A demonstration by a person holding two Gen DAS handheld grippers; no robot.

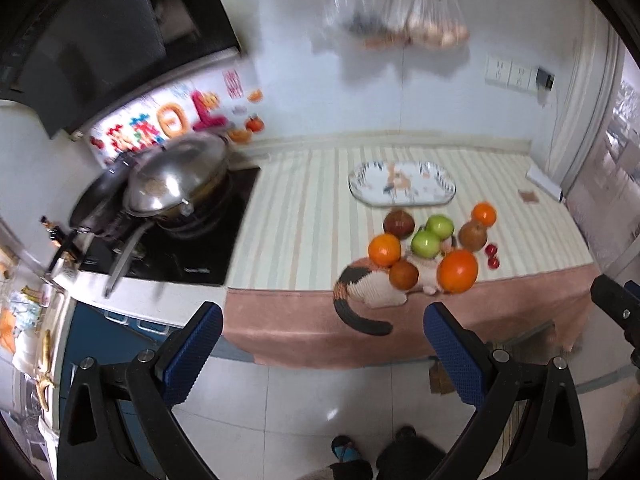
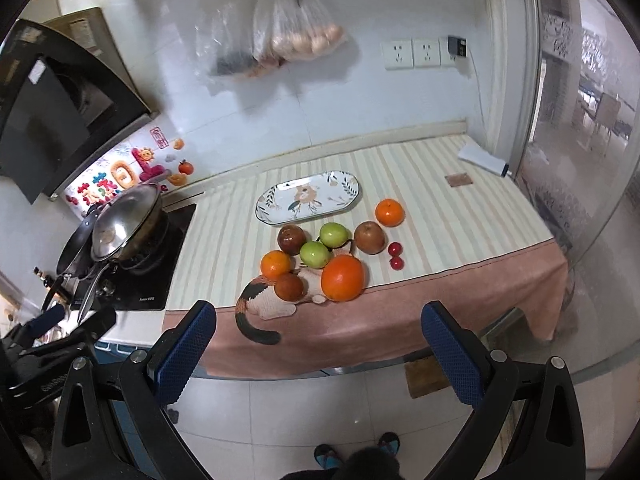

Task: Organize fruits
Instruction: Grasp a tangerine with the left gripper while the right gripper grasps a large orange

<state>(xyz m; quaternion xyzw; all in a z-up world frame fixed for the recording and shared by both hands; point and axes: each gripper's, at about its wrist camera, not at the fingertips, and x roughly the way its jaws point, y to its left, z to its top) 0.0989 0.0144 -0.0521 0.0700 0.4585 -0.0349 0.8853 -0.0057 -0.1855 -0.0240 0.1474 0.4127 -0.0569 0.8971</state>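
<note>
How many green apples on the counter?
2. One green apple sits just in front of the plate; the other green apple touches it on the stove side. More could hide behind the big orange.

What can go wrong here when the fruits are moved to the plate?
The big orange sits close to the counter's front edge, partly on the cat-shaped mat; a nudge might roll it off. The fruits lie tightly together, so gripping a green apple may push its neighbours. The two small red fruits could roll away.

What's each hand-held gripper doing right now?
Left hand-held gripper: open, holding nothing.
Right hand-held gripper: open, holding nothing.
</note>
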